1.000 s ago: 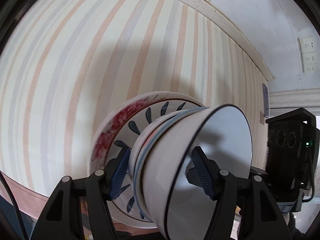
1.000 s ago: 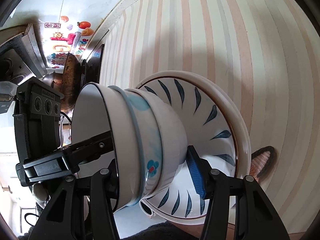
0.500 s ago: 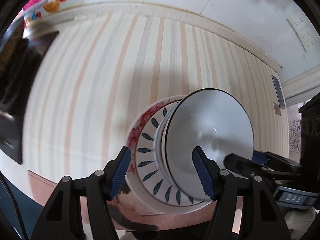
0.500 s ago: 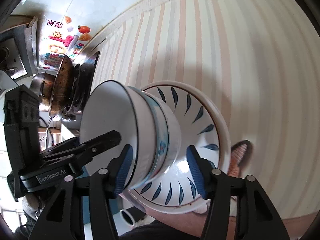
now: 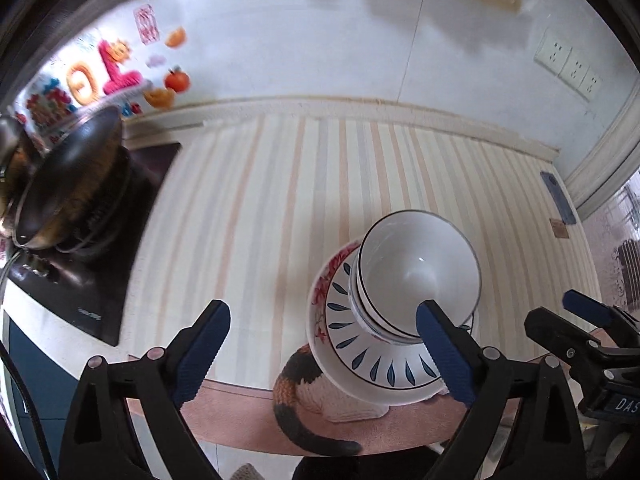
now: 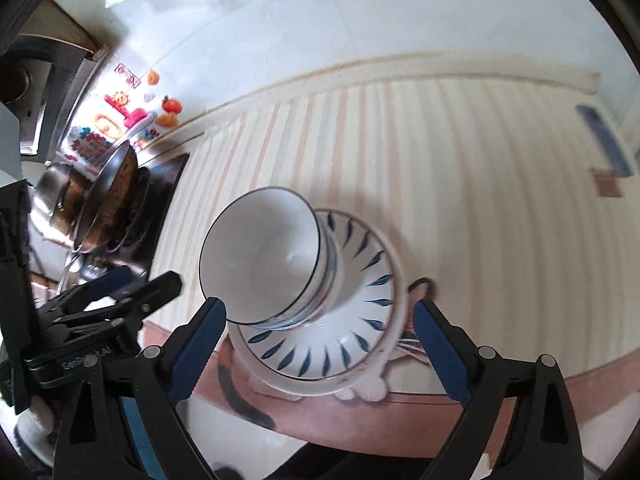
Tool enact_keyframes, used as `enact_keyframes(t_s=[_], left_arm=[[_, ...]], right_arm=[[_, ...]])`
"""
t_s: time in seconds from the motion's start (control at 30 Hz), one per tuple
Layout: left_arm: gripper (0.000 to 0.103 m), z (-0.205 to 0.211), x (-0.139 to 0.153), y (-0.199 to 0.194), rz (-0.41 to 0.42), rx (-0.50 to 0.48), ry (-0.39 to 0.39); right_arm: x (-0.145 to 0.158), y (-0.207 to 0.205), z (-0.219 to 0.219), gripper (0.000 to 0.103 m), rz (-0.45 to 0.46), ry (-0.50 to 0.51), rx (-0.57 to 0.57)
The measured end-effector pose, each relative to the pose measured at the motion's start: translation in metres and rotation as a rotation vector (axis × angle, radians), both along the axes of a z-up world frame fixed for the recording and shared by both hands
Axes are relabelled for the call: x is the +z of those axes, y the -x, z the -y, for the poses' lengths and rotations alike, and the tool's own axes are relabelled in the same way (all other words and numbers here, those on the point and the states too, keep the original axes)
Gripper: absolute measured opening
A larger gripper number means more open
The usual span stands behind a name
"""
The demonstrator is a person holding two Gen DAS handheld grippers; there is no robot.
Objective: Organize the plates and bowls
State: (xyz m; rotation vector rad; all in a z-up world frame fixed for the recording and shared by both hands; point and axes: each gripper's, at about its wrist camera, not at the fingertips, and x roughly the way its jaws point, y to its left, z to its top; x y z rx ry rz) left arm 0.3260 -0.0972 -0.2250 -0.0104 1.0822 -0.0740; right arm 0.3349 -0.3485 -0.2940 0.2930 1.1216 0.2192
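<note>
Opening both tongs | left tongs (image 5: 322, 350), right tongs (image 6: 320, 350) released bowl stack (image 5: 416, 280)

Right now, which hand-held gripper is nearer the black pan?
Left. The left hand-held gripper is left of the stacked bowls, toward the pan; the right hand-held gripper is beyond them. Both jaws are opening, empty.

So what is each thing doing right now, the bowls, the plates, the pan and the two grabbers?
Bowls: nested, upright, on the plates.
Plates: stacked on the striped mat, nothing gripping them.
Pan: on the stove, tilted.
Left gripper: jaws opening, holding nothing.
Right gripper: jaws opening, holding nothing.
</note>
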Motion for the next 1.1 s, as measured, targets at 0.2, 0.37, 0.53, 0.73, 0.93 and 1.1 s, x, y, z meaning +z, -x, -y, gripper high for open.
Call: enact_keyframes(t_s=[0.2,0.37,0.53,0.73,0.93,1.1], left_arm=[[0.095,-0.002,0.036,0.035,0.1,0.016,0.011],[0.095,-0.002,0.07,0.074,0.194,0.025,0.001],[0.103,0.001,0.095,0.115,0.25,0.026,-0.015],[0.103,-0.001,0.111,0.164,0.264,0.037,-0.008],[0.103,-0.006,0.127,0.215,0.28,0.038,0.001],[0.103,-0.01,0.139,0.252,0.309,0.034,0.005]], right_arm=[[0.042,0.035,-0.006,0.101,0.094,0.102,-0.044],[0.077,0.075,-0.007,0.101,0.175,0.151,-0.069],[0.108,0.116,-0.011,0.101,0.247,0.189,-0.071],[0.14,0.174,-0.016,0.101,0.311,0.197,-0.083],[0.164,0.235,-0.023,0.102,0.341,0.207,-0.081],[0.181,0.282,-0.025,0.102,0.375,0.212,-0.096]])
